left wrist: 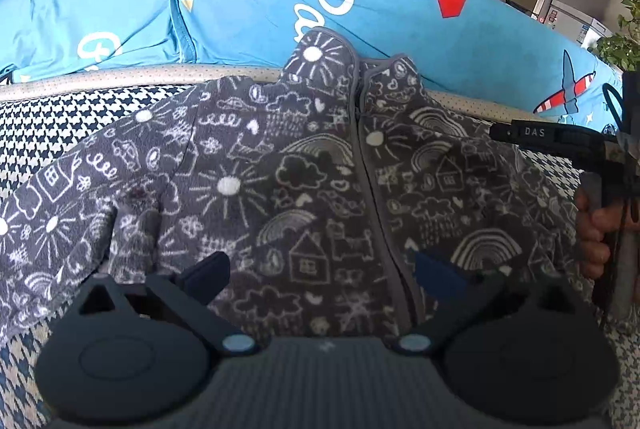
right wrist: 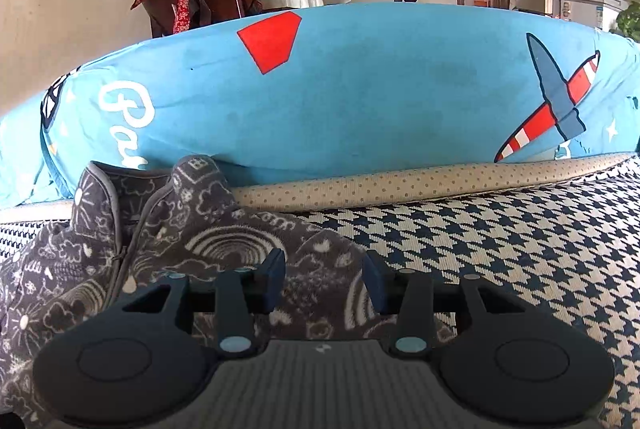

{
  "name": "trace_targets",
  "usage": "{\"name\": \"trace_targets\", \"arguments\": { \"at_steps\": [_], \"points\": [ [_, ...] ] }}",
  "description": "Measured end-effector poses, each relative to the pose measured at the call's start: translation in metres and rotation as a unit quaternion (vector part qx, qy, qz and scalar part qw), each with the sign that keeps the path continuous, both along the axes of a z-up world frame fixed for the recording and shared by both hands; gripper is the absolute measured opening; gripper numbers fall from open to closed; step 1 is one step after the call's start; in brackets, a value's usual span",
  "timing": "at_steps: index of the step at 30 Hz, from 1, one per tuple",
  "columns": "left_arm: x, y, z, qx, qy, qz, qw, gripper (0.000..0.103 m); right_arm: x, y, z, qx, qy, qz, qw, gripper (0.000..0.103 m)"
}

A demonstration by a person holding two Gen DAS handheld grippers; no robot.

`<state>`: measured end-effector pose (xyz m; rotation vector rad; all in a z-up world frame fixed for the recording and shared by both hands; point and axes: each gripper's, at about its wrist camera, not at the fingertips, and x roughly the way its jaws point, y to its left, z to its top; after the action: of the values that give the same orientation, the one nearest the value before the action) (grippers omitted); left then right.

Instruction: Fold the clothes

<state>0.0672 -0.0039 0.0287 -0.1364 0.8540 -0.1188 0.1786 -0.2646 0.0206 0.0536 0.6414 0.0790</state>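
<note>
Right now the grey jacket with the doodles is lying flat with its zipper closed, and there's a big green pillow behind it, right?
Almost. The pillow behind the jacket is blue, not green, with white writing, a red shape and a plane on it. Both wrist views show this. The rest holds: the jacket lies spread out flat with its zipper closed.

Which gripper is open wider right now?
The left gripper: its fingers spread wide over the grey doodle-print jacket; the right gripper shows a narrower gap.
</note>
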Motion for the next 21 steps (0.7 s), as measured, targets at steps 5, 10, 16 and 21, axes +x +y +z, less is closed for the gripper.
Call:
{"name": "trace_targets", "arguments": {
  "at_steps": [5,10,16,21],
  "points": [
    [0.004,0.002,-0.005,-0.006,0.012,0.006,0.9999,0.103,0.016,0.001,-0.01,-0.023,0.005,0.009,1.0,0.05],
    [0.009,0.003,-0.011,-0.01,0.024,0.013,0.9996,0.103,0.025,0.003,-0.019,-0.032,0.011,0.033,0.999,0.047],
    [0.011,-0.002,-0.016,0.001,0.03,0.01,0.9995,0.103,0.028,0.008,-0.014,-0.041,-0.02,0.021,0.999,0.007],
    [0.01,-0.005,-0.019,0.014,0.032,0.001,0.9994,0.103,0.039,-0.001,-0.016,-0.038,-0.027,-0.032,0.998,0.005]
  ]
}}
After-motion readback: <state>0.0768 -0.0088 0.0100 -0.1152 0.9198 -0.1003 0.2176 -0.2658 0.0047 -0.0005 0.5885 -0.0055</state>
